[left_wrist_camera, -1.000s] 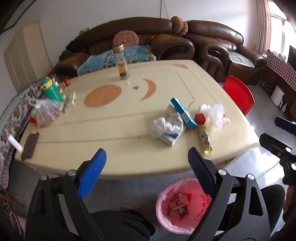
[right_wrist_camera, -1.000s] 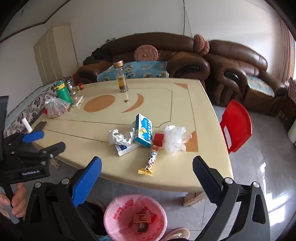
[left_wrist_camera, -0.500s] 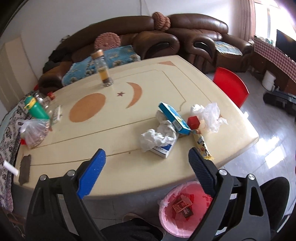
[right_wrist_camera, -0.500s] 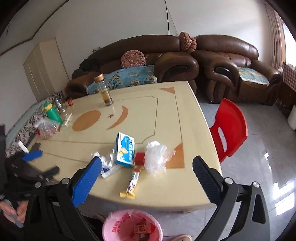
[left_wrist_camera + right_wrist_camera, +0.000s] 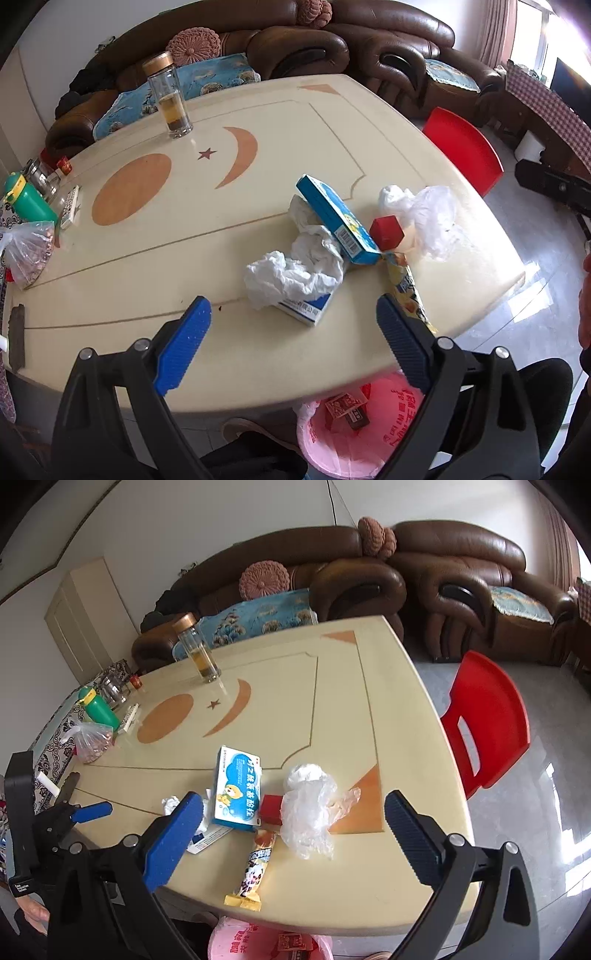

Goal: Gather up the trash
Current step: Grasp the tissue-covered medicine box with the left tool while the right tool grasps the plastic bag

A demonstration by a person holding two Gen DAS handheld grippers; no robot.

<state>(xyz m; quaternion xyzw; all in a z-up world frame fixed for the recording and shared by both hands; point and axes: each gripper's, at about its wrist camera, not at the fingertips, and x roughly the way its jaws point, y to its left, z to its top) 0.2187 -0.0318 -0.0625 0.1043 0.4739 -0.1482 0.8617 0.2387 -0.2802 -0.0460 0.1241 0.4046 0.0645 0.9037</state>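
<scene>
Both grippers, left (image 5: 291, 325) and right (image 5: 295, 819), jaws wide, now nearer the trash pile (image 5: 295, 273)

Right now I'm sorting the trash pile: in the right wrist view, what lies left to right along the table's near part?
Crumpled white tissue → blue-and-white cardboard box → small red box → crumpled clear plastic bag.

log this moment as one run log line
phase: approach | left gripper: open, empty | right gripper: open, empty | trash pile: crumpled tissue, blue box, snack wrapper | pink bin: below table edge
</scene>
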